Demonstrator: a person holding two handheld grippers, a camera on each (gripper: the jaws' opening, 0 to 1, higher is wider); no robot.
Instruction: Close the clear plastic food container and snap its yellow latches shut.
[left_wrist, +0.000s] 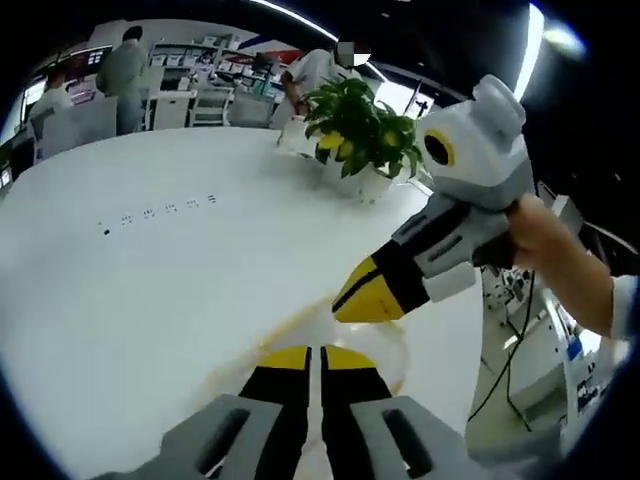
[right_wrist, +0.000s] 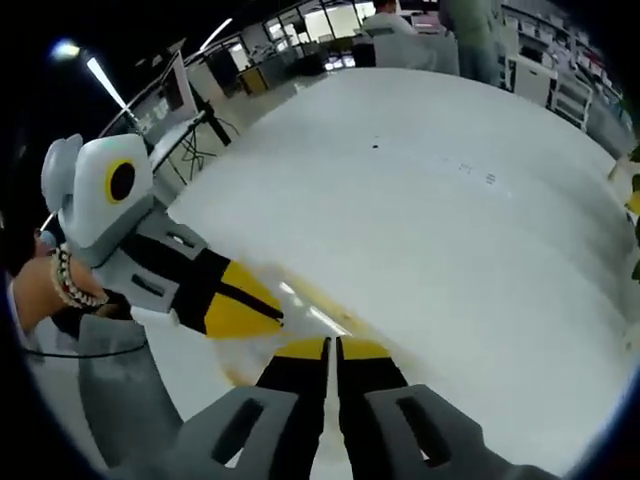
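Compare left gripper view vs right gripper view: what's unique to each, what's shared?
Left gripper view alone: a potted plant on the table's far side, and a white sleeve behind the hand on the right gripper.

Right gripper view alone: a beaded bracelet on the wrist holding the left gripper, and a tripod stand off the table.

Both: the white table, the clear container's yellow-edged rim by the shut jaws, people at desks behind.
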